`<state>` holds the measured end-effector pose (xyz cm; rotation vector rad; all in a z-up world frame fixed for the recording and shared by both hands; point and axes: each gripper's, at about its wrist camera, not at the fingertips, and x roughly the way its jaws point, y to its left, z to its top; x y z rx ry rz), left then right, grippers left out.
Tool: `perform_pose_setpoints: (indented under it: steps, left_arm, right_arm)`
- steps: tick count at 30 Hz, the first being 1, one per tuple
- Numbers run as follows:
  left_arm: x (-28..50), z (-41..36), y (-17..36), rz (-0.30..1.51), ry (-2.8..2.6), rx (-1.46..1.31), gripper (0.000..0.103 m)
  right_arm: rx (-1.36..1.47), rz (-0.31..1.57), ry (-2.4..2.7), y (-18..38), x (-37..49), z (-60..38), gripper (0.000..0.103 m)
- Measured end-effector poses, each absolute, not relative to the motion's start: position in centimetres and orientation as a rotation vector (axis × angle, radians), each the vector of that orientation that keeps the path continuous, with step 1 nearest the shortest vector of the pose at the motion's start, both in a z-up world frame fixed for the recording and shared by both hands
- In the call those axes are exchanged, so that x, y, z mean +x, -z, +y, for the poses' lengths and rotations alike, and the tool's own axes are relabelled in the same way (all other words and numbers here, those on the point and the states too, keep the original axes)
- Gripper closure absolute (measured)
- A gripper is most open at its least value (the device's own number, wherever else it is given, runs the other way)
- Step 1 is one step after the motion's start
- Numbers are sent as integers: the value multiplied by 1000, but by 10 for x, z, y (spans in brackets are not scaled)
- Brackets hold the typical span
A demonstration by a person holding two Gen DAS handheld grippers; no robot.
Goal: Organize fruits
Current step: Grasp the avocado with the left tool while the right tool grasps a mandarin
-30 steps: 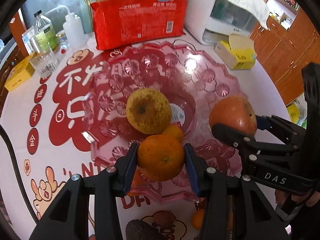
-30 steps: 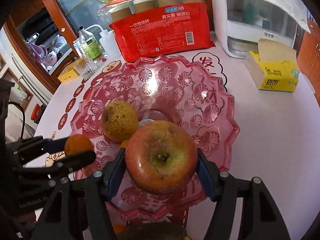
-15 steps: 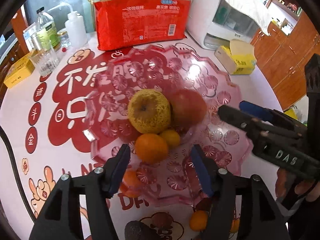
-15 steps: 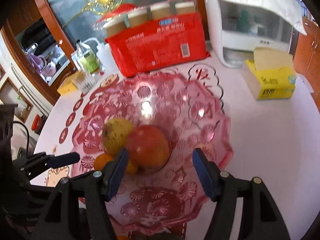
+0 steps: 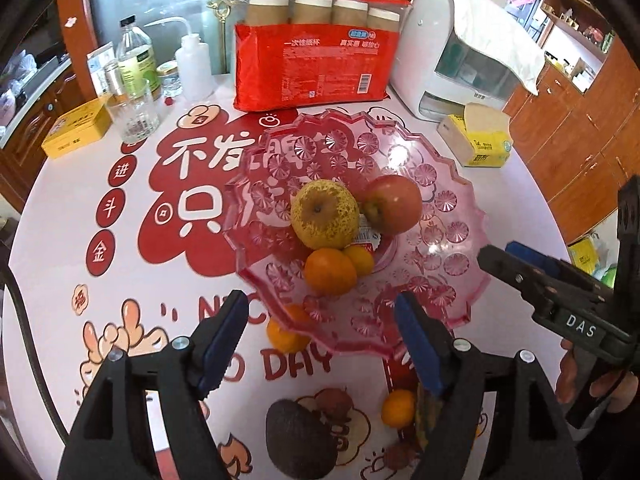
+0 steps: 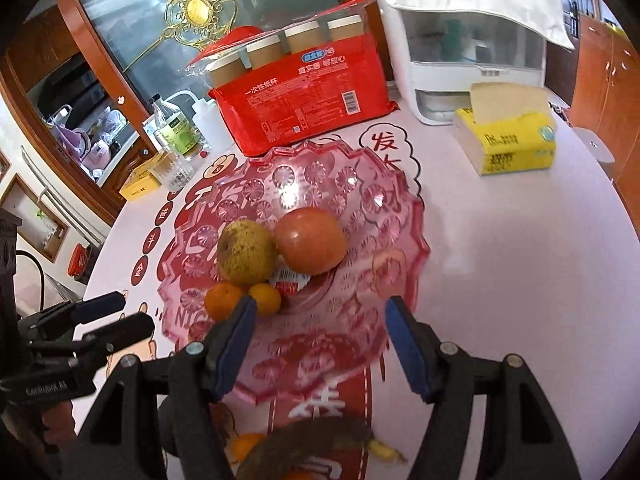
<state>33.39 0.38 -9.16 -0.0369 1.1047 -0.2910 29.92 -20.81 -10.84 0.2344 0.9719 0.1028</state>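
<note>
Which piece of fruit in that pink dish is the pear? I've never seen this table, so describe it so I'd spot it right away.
Find the scalloped pink glass dish in the middle of the table, in front of the red pack of paper cups. Four fruits huddle at its centre; the pear is the big one on the left, touching the red apple. It alone is dull yellow with brown speckles, and far larger than the two oranges in front.

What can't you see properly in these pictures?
- Left wrist view: an orange lies half under the pink bowl, blurred through its rim.
- Left wrist view: a small orange is partly behind the left gripper finger.
- Right wrist view: a dark fruit is cut off by the bottom edge.
- Both views: the bowl's sticker print is too small.
</note>
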Motion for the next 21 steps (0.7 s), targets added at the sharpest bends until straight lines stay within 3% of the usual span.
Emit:
perform_pose_setpoints:
  steps: [11, 21]
  left_arm:
    - [296, 17, 76, 1080, 261, -49, 28]
    - [261, 27, 94, 1133, 255, -51, 28]
  right_arm:
    - [280, 953, -63, 99, 243, -223, 36]
    - [313, 942, -40, 105, 189, -234, 36]
